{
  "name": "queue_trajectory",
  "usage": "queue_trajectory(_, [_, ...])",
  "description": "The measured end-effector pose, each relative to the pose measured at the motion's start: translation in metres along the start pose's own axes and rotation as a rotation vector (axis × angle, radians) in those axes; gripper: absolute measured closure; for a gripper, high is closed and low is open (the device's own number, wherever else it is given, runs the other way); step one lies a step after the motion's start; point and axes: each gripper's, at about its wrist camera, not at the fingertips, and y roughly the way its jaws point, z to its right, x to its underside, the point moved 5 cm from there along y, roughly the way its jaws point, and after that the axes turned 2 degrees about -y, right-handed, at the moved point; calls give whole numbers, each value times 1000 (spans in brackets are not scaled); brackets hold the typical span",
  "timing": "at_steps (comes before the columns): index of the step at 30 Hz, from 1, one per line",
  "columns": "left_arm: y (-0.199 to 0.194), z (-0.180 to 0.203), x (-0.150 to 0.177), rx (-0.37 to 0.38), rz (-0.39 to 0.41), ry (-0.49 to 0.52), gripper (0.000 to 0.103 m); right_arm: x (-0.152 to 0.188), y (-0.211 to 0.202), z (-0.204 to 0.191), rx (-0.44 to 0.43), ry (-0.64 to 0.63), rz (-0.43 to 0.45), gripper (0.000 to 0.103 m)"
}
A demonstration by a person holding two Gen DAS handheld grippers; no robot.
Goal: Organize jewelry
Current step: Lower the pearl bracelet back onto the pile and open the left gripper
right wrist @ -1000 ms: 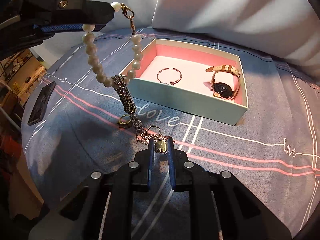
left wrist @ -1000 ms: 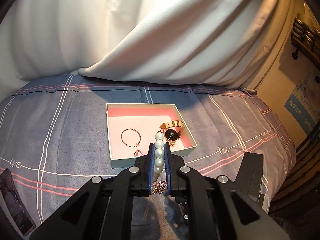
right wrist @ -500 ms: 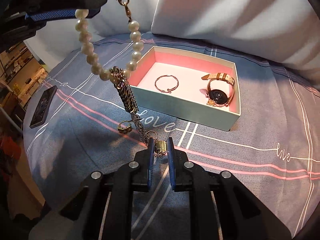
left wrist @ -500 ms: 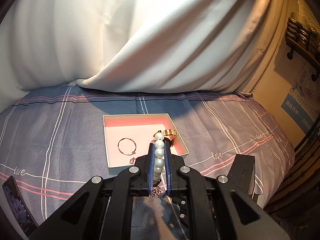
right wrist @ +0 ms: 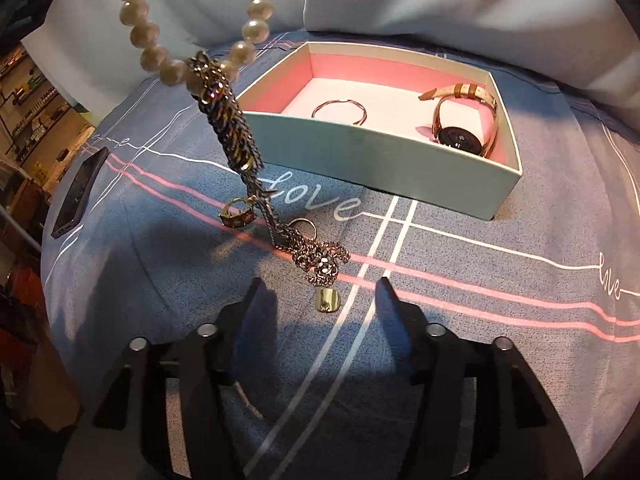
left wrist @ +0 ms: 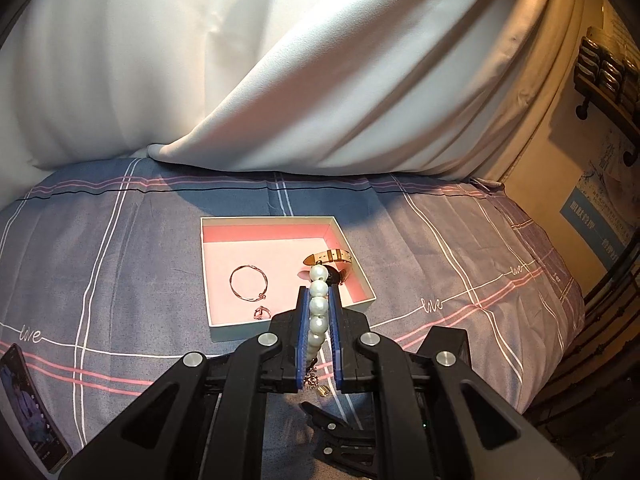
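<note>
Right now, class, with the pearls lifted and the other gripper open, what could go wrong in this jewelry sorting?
1. The chain is tangled in the pearl bracelet held by the left gripper; lifting further may drag the gold ring and clasp across the bedsheet.
2. The right gripper, jaws just opened, holds nothing, so the chain may slip off unexpectedly.

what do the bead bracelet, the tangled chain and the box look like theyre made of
Bead bracelet: glossy cream beads, pearl or imitation. Tangled chain: dark gold-toned metal links with glinting highlights. Box: matte card, probably, with thin straight walls, pale outside, pink inside.
</note>
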Motion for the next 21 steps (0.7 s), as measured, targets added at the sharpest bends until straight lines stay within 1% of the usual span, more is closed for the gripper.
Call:
queue_trajectory(2, [3, -2, 0, 1, -5, -6, 94, -6, 2, -5, 6, -25, 4, 42])
queue_trajectory(4, [9, -5, 5, -6, -25, -12, 94, -10, 5, -4, 48, -41, -12, 42])
queue_trajectory(5, [15, -6, 10, -6, -43, -16, 94, -10, 5, -1, 76, -38, -27, 42])
queue_trajectory(6, [23, -7, 16, -5, -69, -17, 94, -8, 3, 2, 79, -31, -33, 42])
queue_trajectory(8, [43, -7, 29, -10, -125, -7, 94, -3, 2, 6, 44, -17, -44, 42])
queue_trajectory(9, [53, -6, 34, -2, -149, -9, 94, 0, 3, 9, 41, -13, -50, 42])
queue_trajectory(10, [61, -7, 37, 5, -159, -21, 94, 3, 5, 11, 36, 1, -60, 42])
queue_trajectory(12, [74, -10, 40, -12, -184, -31, 94, 6, 5, 13, 28, 11, -37, 42])
queue_trajectory(14, [81, -14, 44, -21, -214, -40, 93, 7, 5, 10, 17, 5, -34, 42])
queue_trajectory(16, [79, -19, 46, -23, -215, -52, 88, 7, 7, 8, 23, -4, -33, 44])
queue_trajectory(17, [75, -22, 45, -35, -208, -53, 81, 8, 7, 7, 33, -16, -33, 45])
queue_trajectory(18, [70, -25, 46, -47, -200, -54, 71, 8, 8, 6, 39, -24, -32, 49])
queue_trajectory(19, [66, -29, 46, -58, -193, -54, 66, 9, 8, 5, 44, -29, -31, 51])
queue_trajectory(20, [61, -33, 46, -68, -186, -53, 59, 9, 8, 3, 49, -35, -31, 55])
queue_trajectory(21, [57, -37, 49, -76, -185, -48, 59, 9, 7, 4, 54, -38, -30, 62])
